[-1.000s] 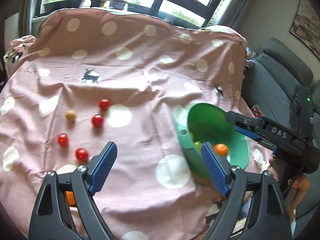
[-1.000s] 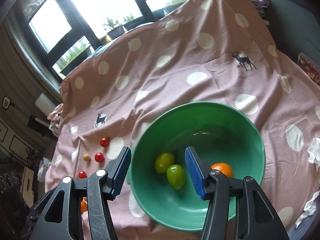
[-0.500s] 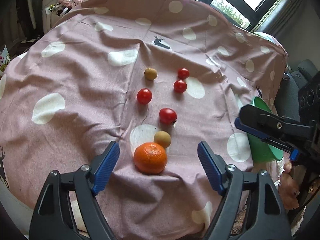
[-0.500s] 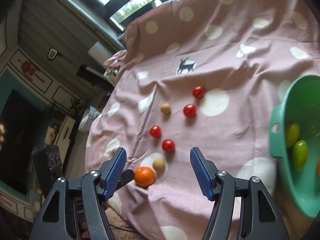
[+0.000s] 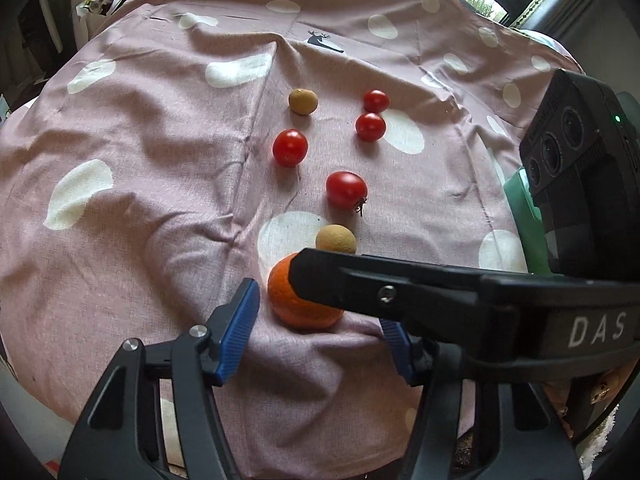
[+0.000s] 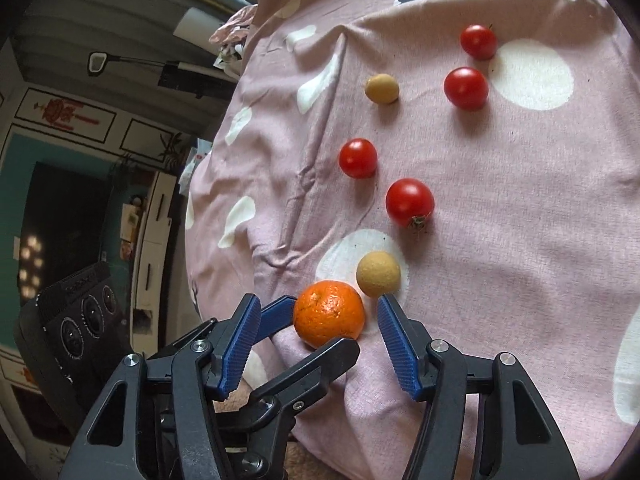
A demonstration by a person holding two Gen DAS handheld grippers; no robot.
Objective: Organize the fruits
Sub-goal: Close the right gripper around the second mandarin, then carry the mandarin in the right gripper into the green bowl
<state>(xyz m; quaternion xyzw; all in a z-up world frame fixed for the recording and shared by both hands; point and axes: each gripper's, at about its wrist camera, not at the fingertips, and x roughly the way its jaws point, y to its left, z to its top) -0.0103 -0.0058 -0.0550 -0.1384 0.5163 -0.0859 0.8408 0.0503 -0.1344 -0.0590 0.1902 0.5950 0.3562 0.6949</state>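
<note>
An orange mandarin lies on the pink dotted cloth near its front edge. My left gripper straddles it with jaws closing; the blue pads stand just clear of the peel. My right gripper frames the same mandarin, jaws also closing, pads apart from it. In the left wrist view, the right gripper's black finger crosses over the mandarin's top. A tan round fruit sits right behind it. Several red cherry tomatoes and another tan fruit lie farther back.
The green bowl's rim shows at the right, mostly hidden by the right gripper's black camera body. The cloth drops off at the left toward a room with cabinets. The left gripper's finger lies under the mandarin.
The right gripper swung from over the green bowl to the fruit on the left and came down at the mandarin. The left gripper dropped onto the same mandarin and its jaws narrowed.
</note>
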